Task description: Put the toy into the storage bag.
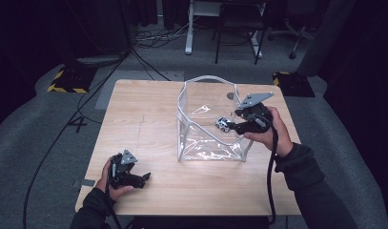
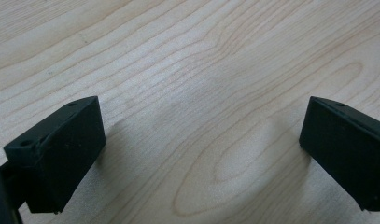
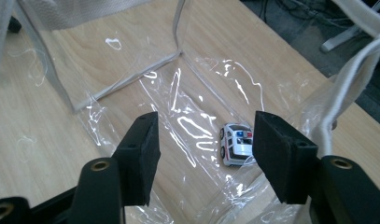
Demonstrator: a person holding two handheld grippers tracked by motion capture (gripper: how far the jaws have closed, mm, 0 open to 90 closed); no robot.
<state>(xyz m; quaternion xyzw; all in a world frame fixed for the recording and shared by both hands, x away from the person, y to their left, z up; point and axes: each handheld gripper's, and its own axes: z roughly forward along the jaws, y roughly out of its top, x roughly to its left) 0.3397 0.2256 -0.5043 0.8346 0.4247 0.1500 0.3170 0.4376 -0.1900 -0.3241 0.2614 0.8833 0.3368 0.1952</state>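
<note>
High view: the clear bag [image 1: 208, 121] stands open near the middle of the wooden surface [image 1: 148, 119], and the right gripper [image 1: 228, 126] reaches in over its right wall. A small white toy car [image 1: 222, 123] sits just beyond the tips of the right fingers, inside the bag's outline; whether it rests on the bag floor or is still touched by a finger cannot be settled from here. The left gripper [image 1: 145, 177] lies low on the surface at the near left, well apart from the bag, fingers parted and holding nothing. Left gripper view: both black fingers [image 2: 61, 149] are spread wide over bare wood grain [image 2: 201, 70], nothing between them. Right gripper view: the right gripper's [image 3: 204, 158] fingers stand wide with an open gap; the toy car [image 3: 237, 143] lies on the bag's clear floor [image 3: 187, 121], just inside the right-hand finger and partly hidden behind it, apparently not clamped. Judgement: the car looks already delivered into the bag, so the placing seems largely done; what is left is drawing the right gripper back out. The car's long axis runs roughly along the fingers' reach; which end is the nose is unclear.
</note>
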